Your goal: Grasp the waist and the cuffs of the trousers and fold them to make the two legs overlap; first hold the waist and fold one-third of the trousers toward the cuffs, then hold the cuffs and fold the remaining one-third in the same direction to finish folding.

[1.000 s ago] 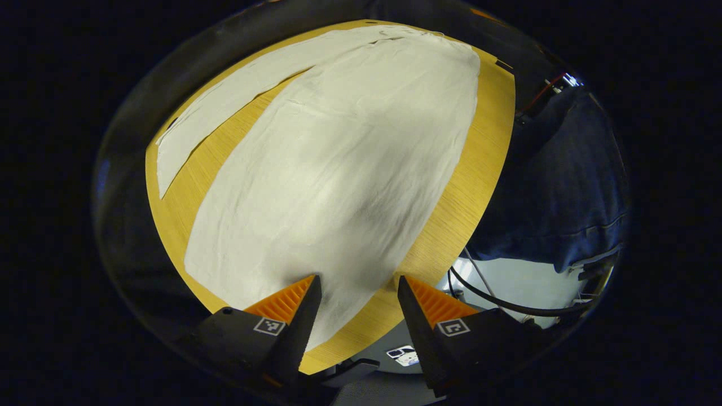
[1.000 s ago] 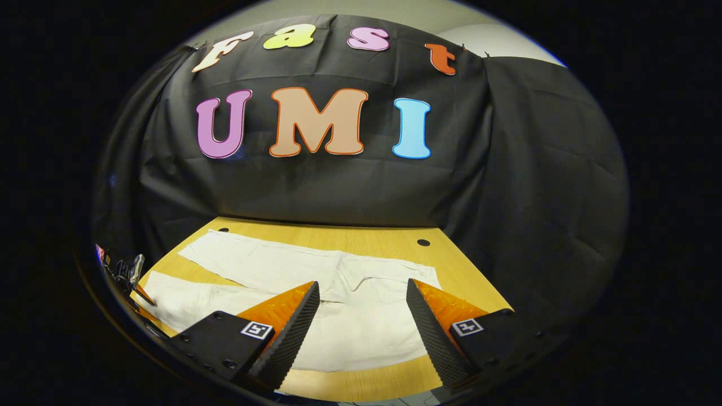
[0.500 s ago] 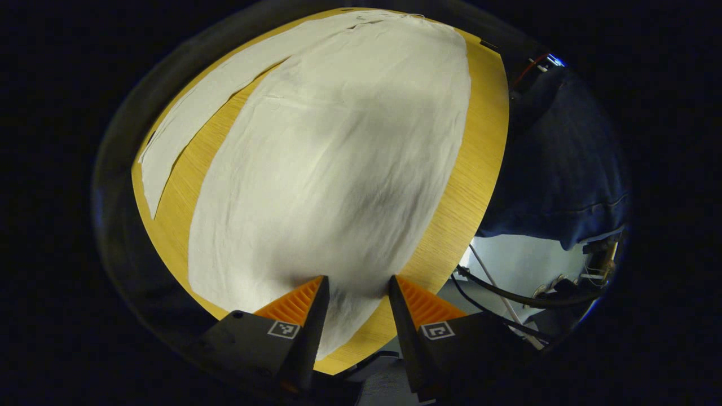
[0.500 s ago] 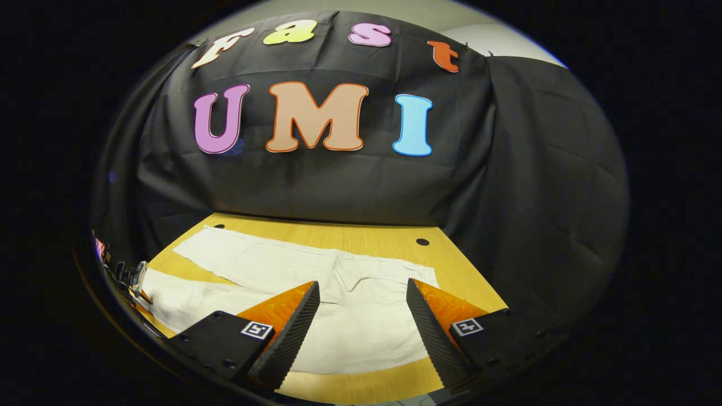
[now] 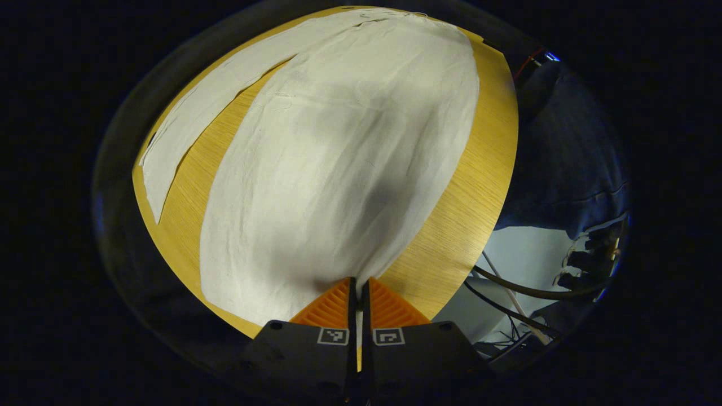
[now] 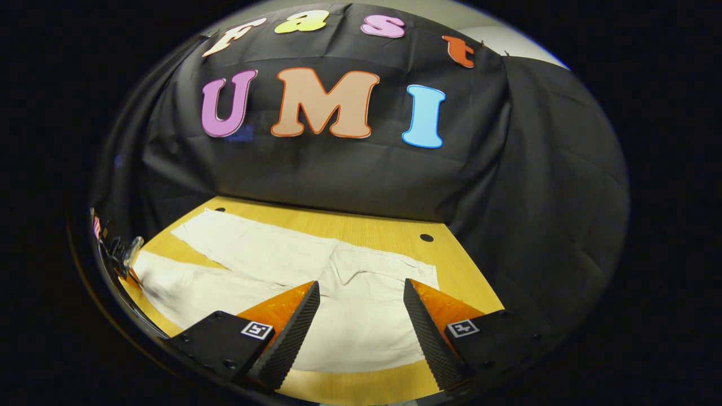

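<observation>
The white trousers (image 5: pixel 338 146) lie flat on the wooden table (image 5: pixel 468 192), their legs spread in a V. My left gripper (image 5: pixel 356 285) is shut on the cuff edge of the nearer leg, and the cloth puckers toward its fingertips. The farther leg (image 5: pixel 214 107) runs along the table's left side. In the right gripper view the trousers (image 6: pixel 254 254) stretch leftward from the waist (image 6: pixel 389 265). My right gripper (image 6: pixel 361 283) hovers open over the waist end, clear of the cloth. The left gripper (image 6: pixel 121 254) appears small at the far-left cuff.
The booth's black cloth wall (image 6: pixel 350 180) stands behind the table. A person's dark blue clothing (image 5: pixel 569 163) is at the table's right edge, with cables (image 5: pixel 507 287) on the pale floor below. Small holes (image 6: pixel 426 237) mark the tabletop near the wall.
My left gripper's fingers went from wide apart to pinched together on the near cuff. The right gripper stayed open and drifted slightly.
</observation>
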A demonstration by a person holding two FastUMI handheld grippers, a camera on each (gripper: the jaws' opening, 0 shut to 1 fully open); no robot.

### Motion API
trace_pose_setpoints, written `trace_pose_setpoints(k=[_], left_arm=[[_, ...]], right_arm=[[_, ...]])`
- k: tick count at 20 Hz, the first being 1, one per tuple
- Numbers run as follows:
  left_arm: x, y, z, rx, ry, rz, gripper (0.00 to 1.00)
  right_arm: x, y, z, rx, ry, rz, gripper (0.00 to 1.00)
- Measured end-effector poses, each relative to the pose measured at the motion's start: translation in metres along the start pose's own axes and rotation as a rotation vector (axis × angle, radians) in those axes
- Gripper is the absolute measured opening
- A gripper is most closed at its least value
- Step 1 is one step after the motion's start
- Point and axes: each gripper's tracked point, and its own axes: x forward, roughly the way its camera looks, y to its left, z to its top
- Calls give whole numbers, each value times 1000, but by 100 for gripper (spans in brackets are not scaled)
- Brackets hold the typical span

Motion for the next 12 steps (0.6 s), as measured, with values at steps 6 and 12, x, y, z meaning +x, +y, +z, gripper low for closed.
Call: trace_pose_setpoints(k=[6, 12], left_arm=[[-1, 2, 0, -32, 28, -53, 1], [0, 4, 2, 3, 31, -58, 1]], right_arm=[[15, -10, -73, -246, 175, 119, 98], [25, -13, -150, -475, 395, 308, 96]])
